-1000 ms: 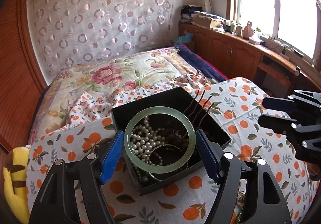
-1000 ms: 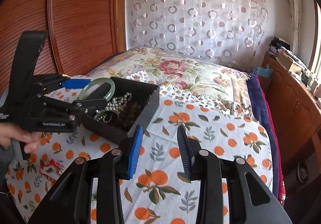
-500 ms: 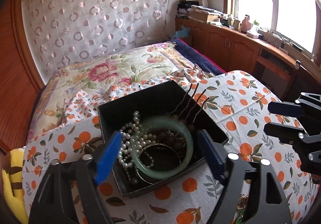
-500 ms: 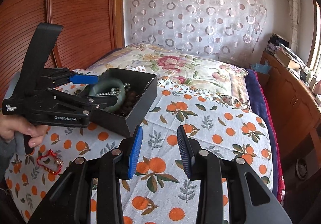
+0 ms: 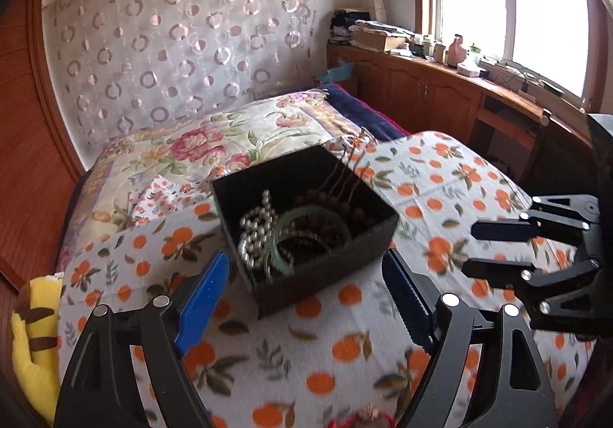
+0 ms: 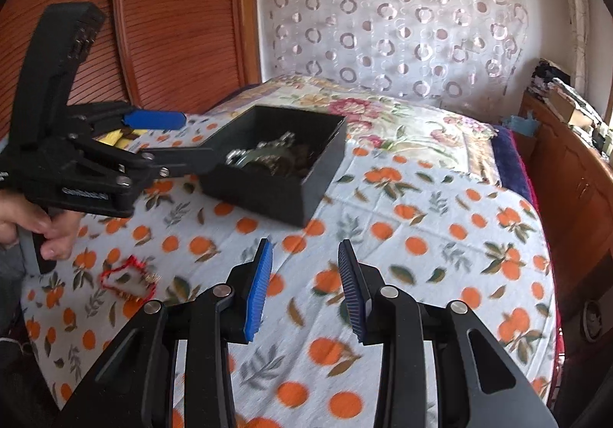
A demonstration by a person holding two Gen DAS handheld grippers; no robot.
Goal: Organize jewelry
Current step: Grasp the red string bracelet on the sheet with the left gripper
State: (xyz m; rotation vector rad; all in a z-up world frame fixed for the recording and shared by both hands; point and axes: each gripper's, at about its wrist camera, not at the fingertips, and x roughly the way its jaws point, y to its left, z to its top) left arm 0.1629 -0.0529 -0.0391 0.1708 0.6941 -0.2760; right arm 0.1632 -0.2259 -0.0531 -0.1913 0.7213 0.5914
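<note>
left claw (image 5: 306,286): wide open, nothing in it. The jaws have just been opening, and the gap between the blue pads is empty now.
right claw (image 6: 304,288): partly open, nothing between the pads, just hanging over the orange-print bedspread (image 6: 421,236).
black jewelry box (image 5: 306,221): sits on the bedspread right ahead of the left claw, its near corner between the two fingertips. From the right claw it's ahead and off to the left.
jade bangle (image 5: 312,236): lying loose inside the box, on top of the other stuff, clear of the pads.
pearl necklace (image 5: 254,232): piled in the box just left of the bangle.
dark bead bracelet (image 5: 341,204): behind the bangle, toward the box's far wall.
red string bracelet (image 6: 128,280): out on the bedspread, left of the right claw and below the left one.
hand (image 6: 32,228): wrapped round the left claw's handle.
</note>
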